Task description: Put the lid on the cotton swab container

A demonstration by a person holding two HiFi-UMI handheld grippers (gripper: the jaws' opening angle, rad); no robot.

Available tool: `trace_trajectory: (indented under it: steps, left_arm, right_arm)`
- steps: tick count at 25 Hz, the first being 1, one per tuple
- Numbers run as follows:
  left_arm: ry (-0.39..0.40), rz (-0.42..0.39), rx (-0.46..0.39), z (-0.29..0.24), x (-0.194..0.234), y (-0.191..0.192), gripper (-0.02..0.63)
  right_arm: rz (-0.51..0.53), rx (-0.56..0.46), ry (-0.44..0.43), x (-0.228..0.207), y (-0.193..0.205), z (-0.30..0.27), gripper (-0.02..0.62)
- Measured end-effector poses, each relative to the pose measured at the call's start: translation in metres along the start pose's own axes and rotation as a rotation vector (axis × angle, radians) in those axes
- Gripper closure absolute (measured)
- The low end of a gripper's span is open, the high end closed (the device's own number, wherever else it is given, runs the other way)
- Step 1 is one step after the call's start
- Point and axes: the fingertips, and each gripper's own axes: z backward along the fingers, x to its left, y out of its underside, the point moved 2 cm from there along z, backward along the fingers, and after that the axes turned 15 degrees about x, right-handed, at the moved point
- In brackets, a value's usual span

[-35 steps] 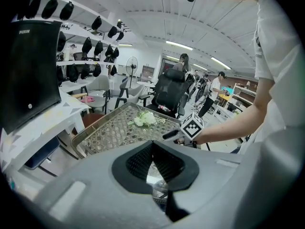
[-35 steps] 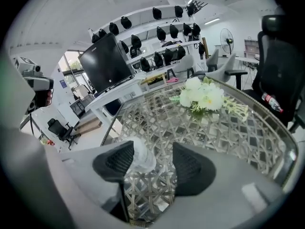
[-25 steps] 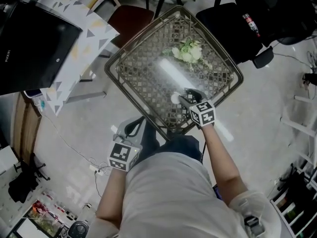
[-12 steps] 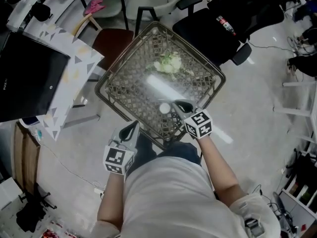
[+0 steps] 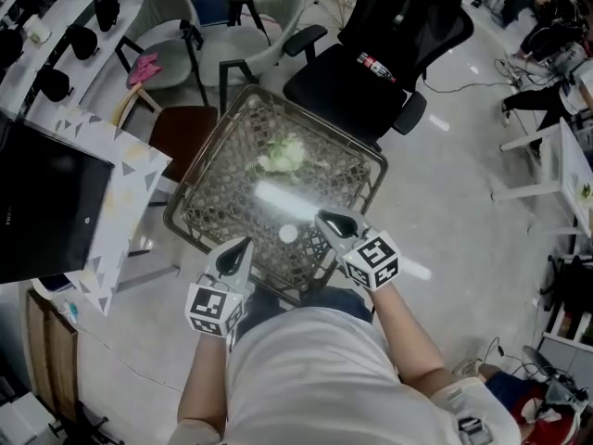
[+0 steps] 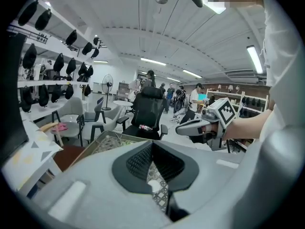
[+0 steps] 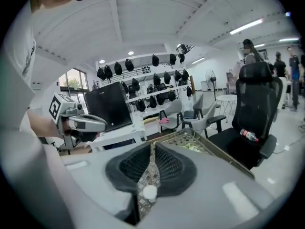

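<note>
A small round white container [image 5: 288, 234] with its white top stands on the glass of the wicker table [image 5: 203, 189], near the front edge. My right gripper [image 5: 326, 219] hovers just right of it, apart from it, shut with nothing held. My left gripper [image 5: 243, 246] hangs at the table's front edge, left of the container, its jaws also together. Through the slit of the right gripper [image 7: 152, 147] the white container [image 7: 149, 192] shows on the table below. The left gripper [image 6: 152, 144] looks over the same container [image 6: 153, 186].
A sprig of pale flowers [image 5: 281, 154] lies at the table's far side. A black office chair [image 5: 389, 44] stands behind the table, a grey chair [image 5: 185, 26] and a brown seat [image 5: 181, 128] to the left. A black screen [image 5: 46, 202] leans at far left.
My right gripper has drawn back from the white container, which stays on the glass. My left gripper has come up to the table's front edge. The head view has swung further out.
</note>
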Motion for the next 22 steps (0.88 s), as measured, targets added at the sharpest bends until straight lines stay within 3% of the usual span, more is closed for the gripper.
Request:
trace_trajectory:
  steps: [13, 22]
  left_arm:
    - [0.135, -0.178, -0.154, 0.003, -0.027, -0.087, 0.597]
    - [0.221, -0.249, -0.224, 0.015, -0.052, -0.120, 0.597]
  right_arm:
    - [0.012, -0.195, 0.162, 0.016, -0.043, 0.092, 0.561]
    - [0.011, -0.289, 0.266, 0.031, -0.057, 0.136, 0.561]
